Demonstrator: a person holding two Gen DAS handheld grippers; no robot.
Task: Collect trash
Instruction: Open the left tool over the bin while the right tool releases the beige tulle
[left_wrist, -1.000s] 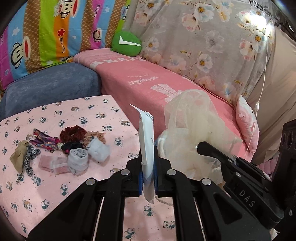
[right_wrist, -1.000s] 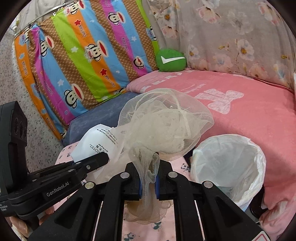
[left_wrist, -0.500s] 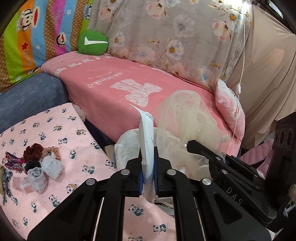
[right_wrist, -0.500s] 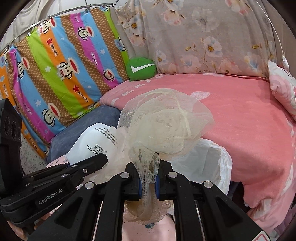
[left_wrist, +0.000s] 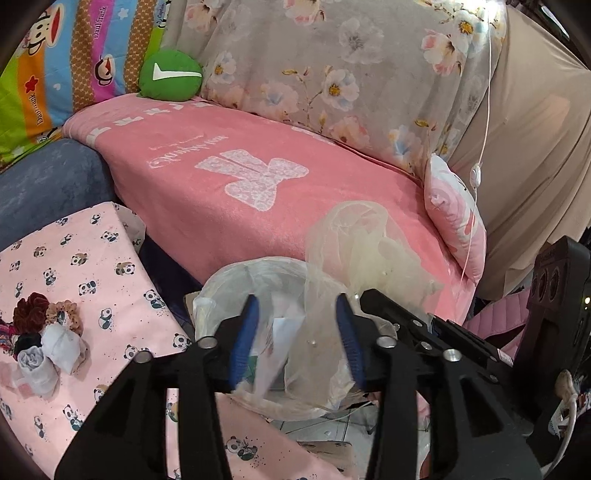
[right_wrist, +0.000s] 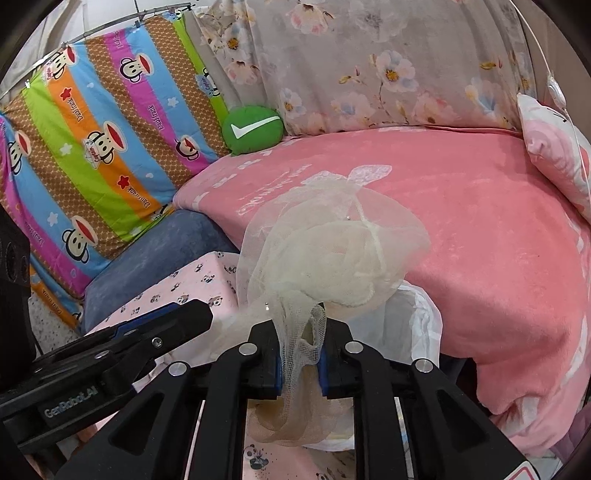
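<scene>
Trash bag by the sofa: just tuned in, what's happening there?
A person is dropping trash into the white-lined bin beside the pink sofa. The left tool is opening above the bag, and a white packet is falling from it. The right tool is also starting to open, with the cream mesh netting bunched between its pads, not yet released. Scrunchies and socks remain on the panda-print cloth.

A cream mesh net (right_wrist: 332, 254), gauzy and translucent, is bunching above a bin lined with thin, crinkled white plastic (right_wrist: 421, 325). Matt black plastic gripper arms with shiny metal screws are framing it, blue rubbery pads (left_wrist: 243, 332) showing. A fuzzy pink blanket (left_wrist: 236, 184) is covering the sofa beside panda-print cotton cloth (left_wrist: 74, 273).
</scene>
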